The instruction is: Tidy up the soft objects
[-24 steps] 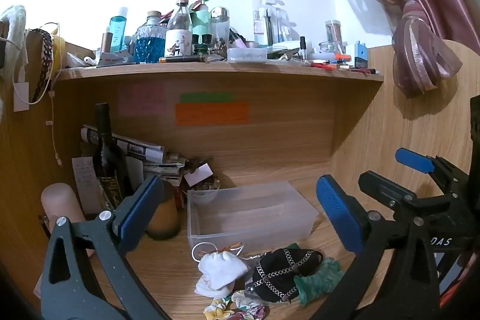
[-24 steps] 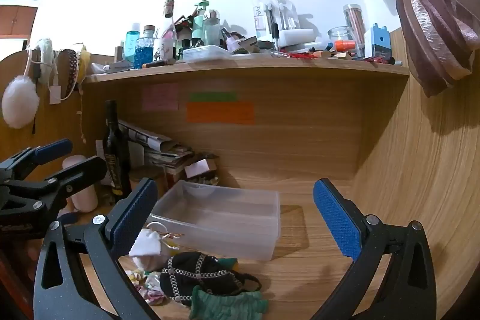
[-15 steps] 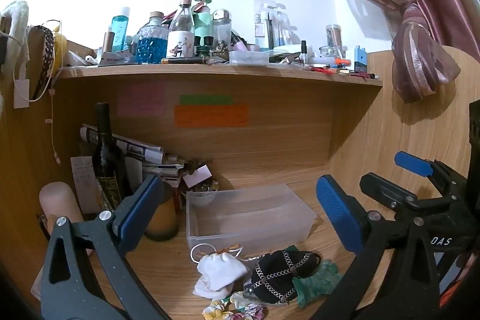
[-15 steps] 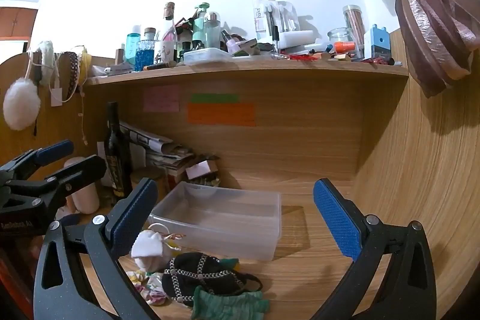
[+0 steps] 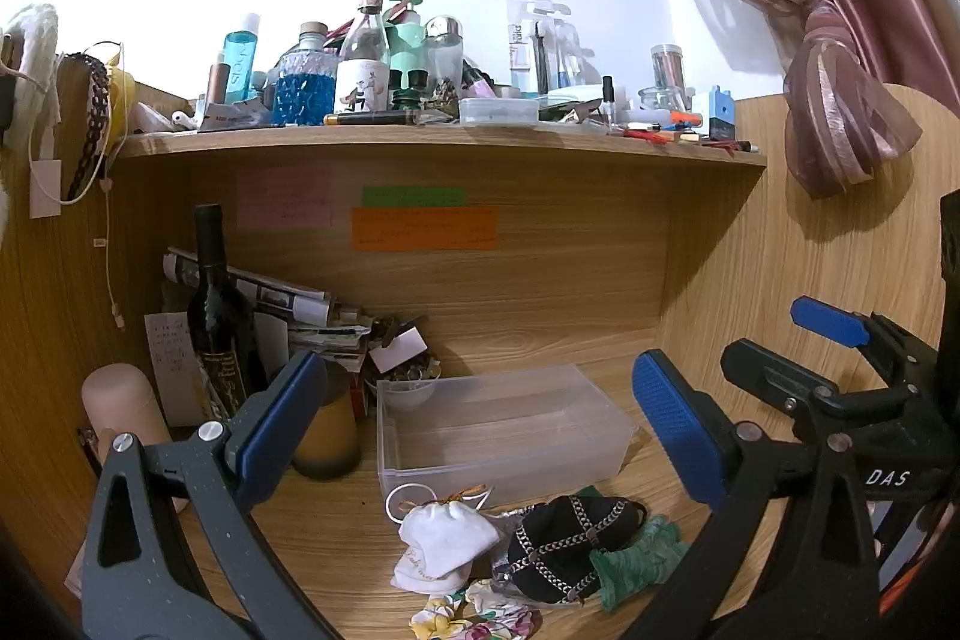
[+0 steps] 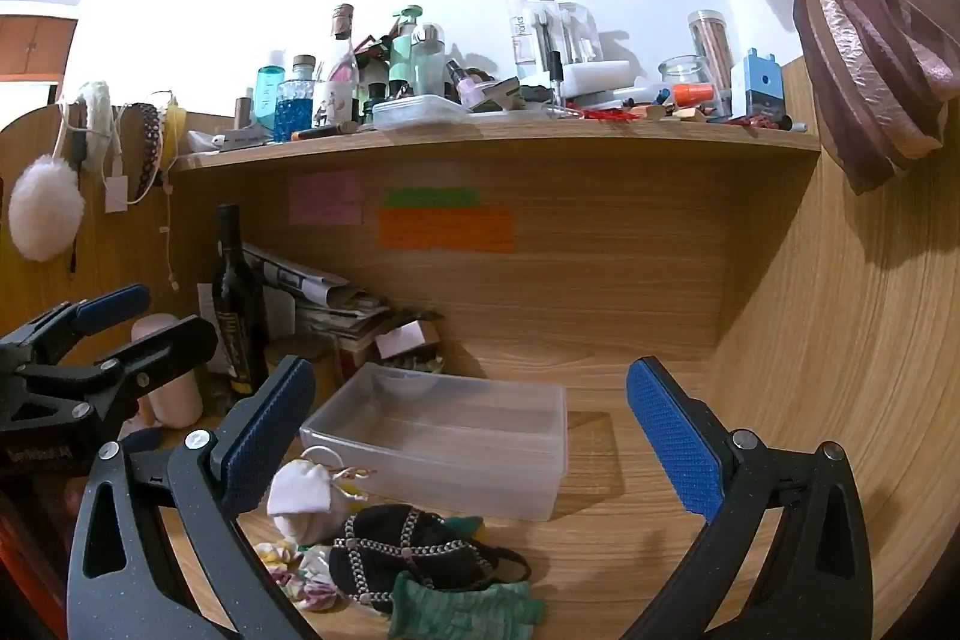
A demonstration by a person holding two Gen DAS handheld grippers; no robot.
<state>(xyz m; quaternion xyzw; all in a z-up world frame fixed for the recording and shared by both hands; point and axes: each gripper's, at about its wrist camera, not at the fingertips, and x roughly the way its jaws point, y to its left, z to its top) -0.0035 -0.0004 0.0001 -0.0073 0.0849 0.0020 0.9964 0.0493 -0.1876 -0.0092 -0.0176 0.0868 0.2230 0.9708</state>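
Two open tools (image 5: pixel 474 424) (image 6: pixel 462 430), one clear bin (image 5: pixel 504 430), four soft items (image 5: pixel 516 550)

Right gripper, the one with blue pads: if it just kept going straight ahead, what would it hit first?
Probably the clear plastic bin: it sits on the desk between the open right gripper fingers, beyond the soft pile. Depth is hard to judge here.

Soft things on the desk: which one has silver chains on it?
The black pouch, crisscrossed with silver chains. It lies between the plain white drawstring bag and the green cloth; the flowery cloth in front has none either.
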